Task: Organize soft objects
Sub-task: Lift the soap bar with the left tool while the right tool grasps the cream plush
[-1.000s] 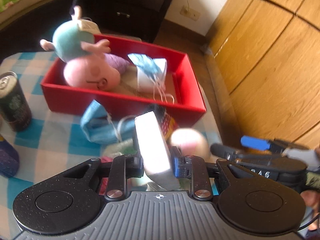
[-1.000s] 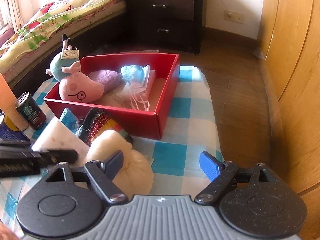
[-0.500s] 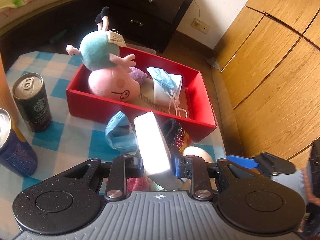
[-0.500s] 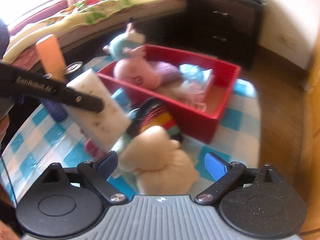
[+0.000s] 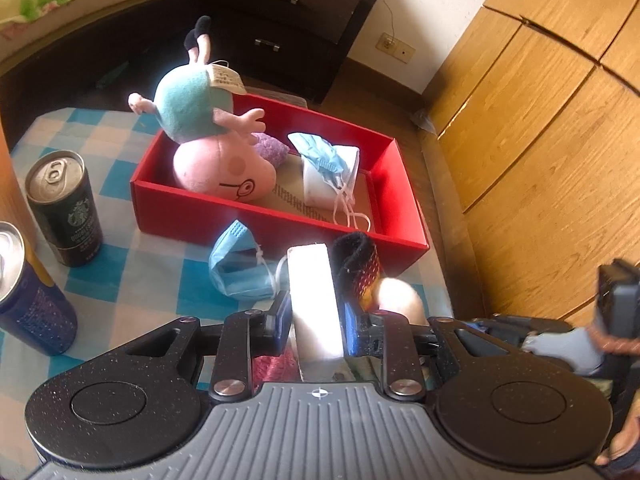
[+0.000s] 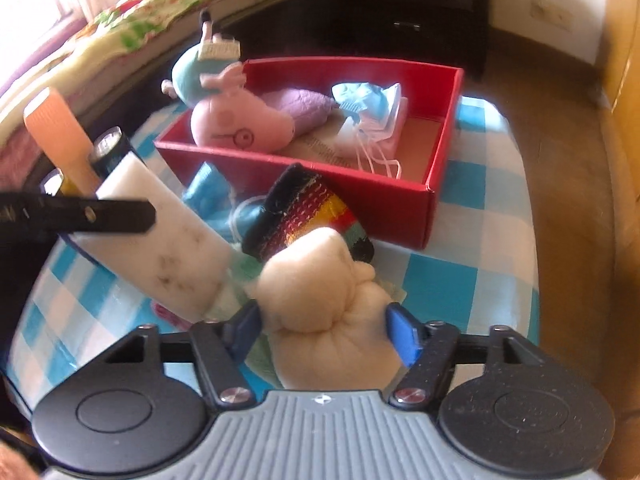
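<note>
White sponge (image 5: 314, 300) pinched in left hand-held gripper (image 5: 316, 318), right hand-held gripper (image 6: 322, 330) closing around cream plush (image 6: 328, 300), orange tube (image 6: 56, 136) only in right view

You see a matt red cardboard box (image 5: 400, 184) holding a fuzzy plush pig (image 5: 216, 160) and pleated, papery face masks (image 5: 328, 164). At its 6 o'clock lies a soft cream cloth bundle (image 6: 332, 312) beside a knitted striped piece (image 6: 316, 216). The white foam block (image 5: 314, 300) looks smooth and slightly stained. The cans (image 5: 64, 204) are glossy metal; the table (image 5: 152, 276) wears checked cloth, and the cupboards (image 5: 540, 120) are grained wood.
</note>
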Tool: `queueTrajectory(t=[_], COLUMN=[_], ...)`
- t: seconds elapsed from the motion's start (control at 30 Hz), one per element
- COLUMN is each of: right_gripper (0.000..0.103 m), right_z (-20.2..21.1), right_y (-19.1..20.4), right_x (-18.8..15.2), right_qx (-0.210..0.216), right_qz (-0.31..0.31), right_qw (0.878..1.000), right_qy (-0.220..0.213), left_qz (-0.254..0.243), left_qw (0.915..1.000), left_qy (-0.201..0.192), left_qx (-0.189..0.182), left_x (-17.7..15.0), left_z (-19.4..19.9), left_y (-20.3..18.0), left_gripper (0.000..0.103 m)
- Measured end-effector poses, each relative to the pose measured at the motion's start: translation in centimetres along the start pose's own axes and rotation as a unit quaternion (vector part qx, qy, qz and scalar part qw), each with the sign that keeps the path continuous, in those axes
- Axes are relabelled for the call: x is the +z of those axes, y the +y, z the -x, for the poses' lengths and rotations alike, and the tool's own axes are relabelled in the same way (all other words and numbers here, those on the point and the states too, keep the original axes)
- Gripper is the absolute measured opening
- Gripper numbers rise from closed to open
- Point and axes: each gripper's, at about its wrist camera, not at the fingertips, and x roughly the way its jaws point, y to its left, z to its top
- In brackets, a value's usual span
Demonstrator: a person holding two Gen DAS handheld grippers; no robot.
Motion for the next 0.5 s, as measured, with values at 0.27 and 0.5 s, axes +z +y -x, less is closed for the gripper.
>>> queueTrajectory(t=[0.27,0.5], right_gripper=[0.007,0.076], right_z=[1.2,0.1], right_y=[-0.3,0.0], right_x=[0.3,0.2], right_qx=[0.009,-0.038], right_qz=[-0.027,0.040], right_qw=[1.000,0.998], right_qy=[-0.012,-0.020], left_qz=[0.004,0.006], left_qw=[0.9978,0.9988], left_qy=[0.057,0.044], left_qx=[0.032,0.019], left_x=[-1.7,-1.2], left_z=[-4.2,-4.1], left_y=[0.3,-0.2], left_gripper=[0.030,0.027])
